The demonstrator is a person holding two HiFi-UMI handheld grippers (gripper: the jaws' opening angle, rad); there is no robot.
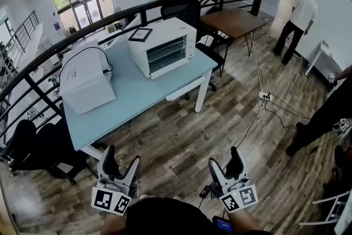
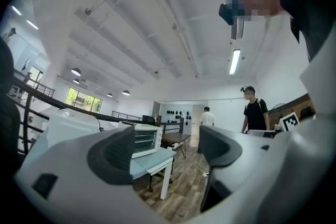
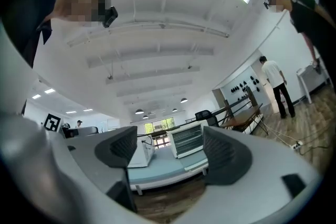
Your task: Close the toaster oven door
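The white toaster oven [image 1: 162, 47] stands on a light blue table [image 1: 132, 96], well ahead of me, with its racks showing through the front. From this distance I cannot tell how its door stands. My left gripper [image 1: 121, 158] and right gripper [image 1: 224, 159] hover over the wooden floor in front of the table. Both are open with nothing between the fingers. In the left gripper view the oven [image 2: 146, 140] shows small between the open jaws of the left gripper [image 2: 168, 149]. In the right gripper view the oven [image 3: 188, 140] also shows between the jaws of the right gripper [image 3: 170, 149].
A white box-shaped machine [image 1: 85, 80] sits on the table's left part. A black railing [image 1: 71, 41] runs behind. Black chairs [image 1: 38, 151] stand at lower left, and a brown table [image 1: 234, 20] behind the oven. A person [image 1: 297, 16] stands far right; another person [image 1: 330, 113] and cables [image 1: 264, 97] are nearer.
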